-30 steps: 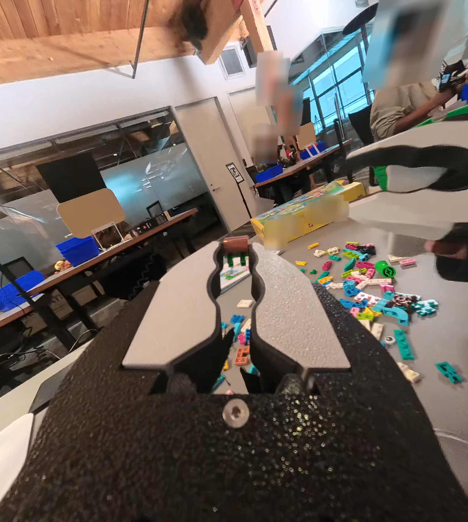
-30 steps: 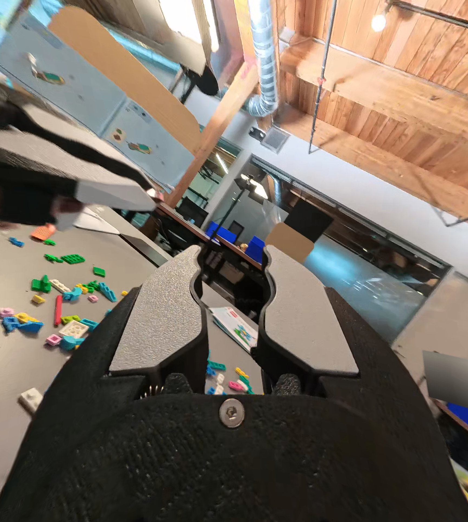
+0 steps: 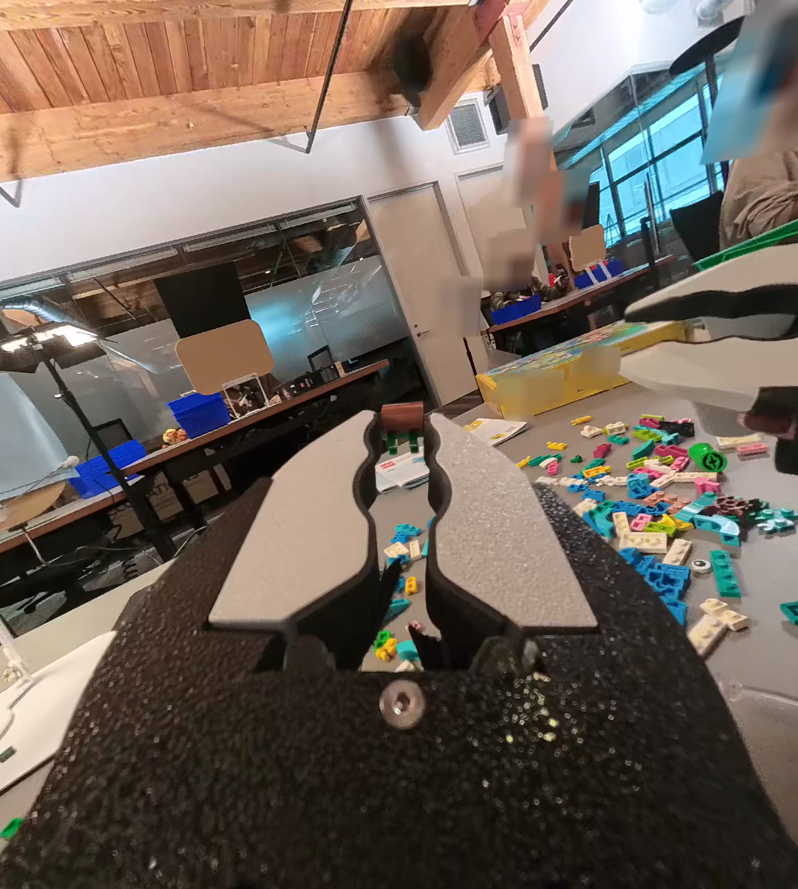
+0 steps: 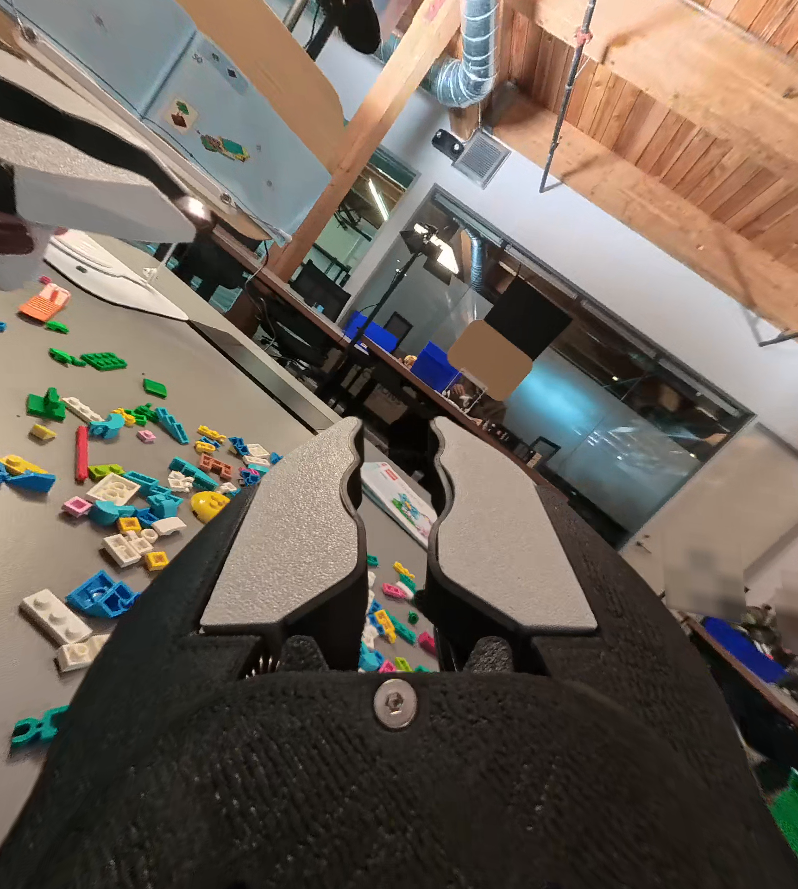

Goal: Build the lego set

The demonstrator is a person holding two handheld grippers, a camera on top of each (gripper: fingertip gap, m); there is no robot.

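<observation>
With our left gripper (image 3: 401, 423) pinching a small brown-and-green lego piece (image 3: 401, 425) high above the table (image 3: 772, 640) and our right gripper (image 4: 397, 433) spread empty, a loose grip could drop it among scattered bricks (image 3: 647, 510).

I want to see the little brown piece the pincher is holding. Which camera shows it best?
The left wrist view: the brown piece sits pinched between the left gripper's fingertips, green bits hanging beneath. The right wrist view doesn't show it.

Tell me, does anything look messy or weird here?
Yes. Loose lego pieces lie scattered over the grey table, unsorted. The left claw pinches a small brown and green piece up in the air. Nothing looks broken.
</observation>
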